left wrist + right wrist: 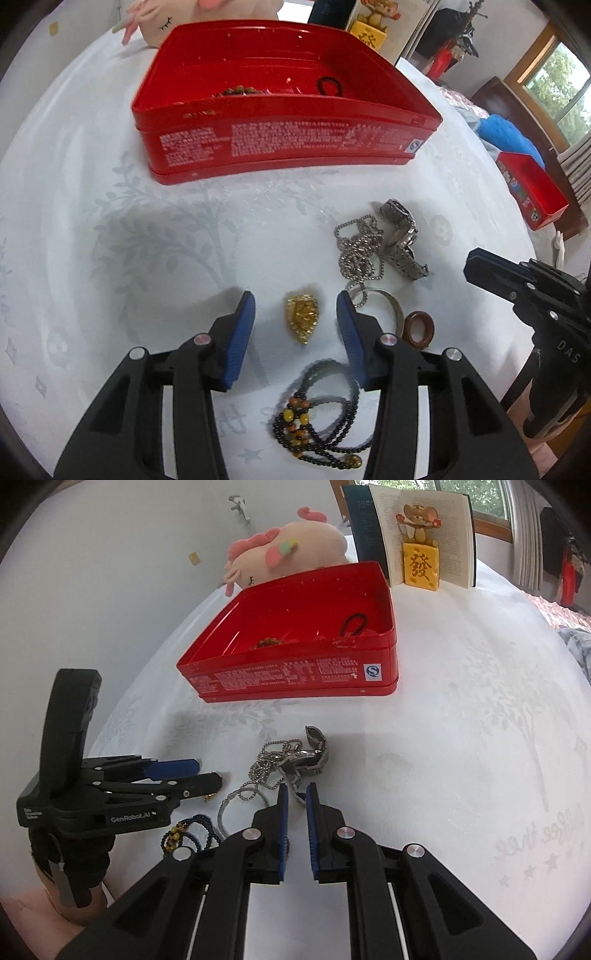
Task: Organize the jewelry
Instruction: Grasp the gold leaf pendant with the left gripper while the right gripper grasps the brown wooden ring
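Note:
A gold pendant (302, 317) lies on the white cloth between the fingers of my open left gripper (295, 317), untouched. Below it lies a dark bead necklace (314, 417). To the right lie a silver chain (358, 247), a metal watch (400, 236), a silver bangle (391, 301) and a brown ring (418, 329). The open red tin (280, 147) stands behind, holding a black hair tie (330, 85) and brown beads (236, 90). My right gripper (296, 805) is slightly open and empty, just short of the watch (310, 755) and chain (269, 764).
A pink plush toy (288, 554), an open book (417, 528) and a mouse figurine (421, 557) stand behind the tin (295, 679). A second red box (532, 192) sits at the far right table edge.

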Demonstrator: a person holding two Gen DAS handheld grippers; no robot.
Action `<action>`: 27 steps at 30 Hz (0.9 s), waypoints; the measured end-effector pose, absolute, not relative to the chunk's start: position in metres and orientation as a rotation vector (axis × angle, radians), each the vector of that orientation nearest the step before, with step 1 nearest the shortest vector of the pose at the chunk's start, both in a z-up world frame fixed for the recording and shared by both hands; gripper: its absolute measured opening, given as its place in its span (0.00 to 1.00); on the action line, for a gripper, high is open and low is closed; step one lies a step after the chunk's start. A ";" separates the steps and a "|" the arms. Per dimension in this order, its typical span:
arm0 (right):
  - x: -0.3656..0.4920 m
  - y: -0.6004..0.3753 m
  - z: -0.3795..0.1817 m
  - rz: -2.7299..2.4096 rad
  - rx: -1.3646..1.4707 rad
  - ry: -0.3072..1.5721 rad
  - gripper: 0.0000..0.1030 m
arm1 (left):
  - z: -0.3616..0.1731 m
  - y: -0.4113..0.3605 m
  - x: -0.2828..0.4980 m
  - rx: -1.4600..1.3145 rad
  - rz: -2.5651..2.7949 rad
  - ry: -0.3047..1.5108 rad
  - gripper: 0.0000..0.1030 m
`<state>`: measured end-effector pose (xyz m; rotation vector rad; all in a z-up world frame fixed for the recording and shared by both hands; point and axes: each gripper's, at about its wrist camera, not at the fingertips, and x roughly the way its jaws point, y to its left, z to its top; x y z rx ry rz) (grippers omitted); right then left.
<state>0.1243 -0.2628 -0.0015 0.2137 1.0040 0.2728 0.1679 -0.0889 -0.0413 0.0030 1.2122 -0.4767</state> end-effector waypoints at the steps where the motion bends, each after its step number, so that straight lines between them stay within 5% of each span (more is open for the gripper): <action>1: 0.124 -0.263 -0.003 0.274 0.215 1.006 0.11 | -0.042 -0.091 0.168 0.004 -0.480 1.217 0.43; 3: 0.125 -0.263 -0.004 0.278 0.217 1.010 0.11 | -0.043 -0.093 0.168 0.010 -0.478 1.222 0.43; 10: 0.127 -0.261 -0.006 0.285 0.217 1.014 0.11 | -0.046 -0.095 0.170 0.024 -0.455 1.224 0.16; 27: 0.120 -0.247 -0.014 0.319 0.151 1.080 0.11 | -0.032 -0.078 0.162 -0.014 -0.488 1.181 0.13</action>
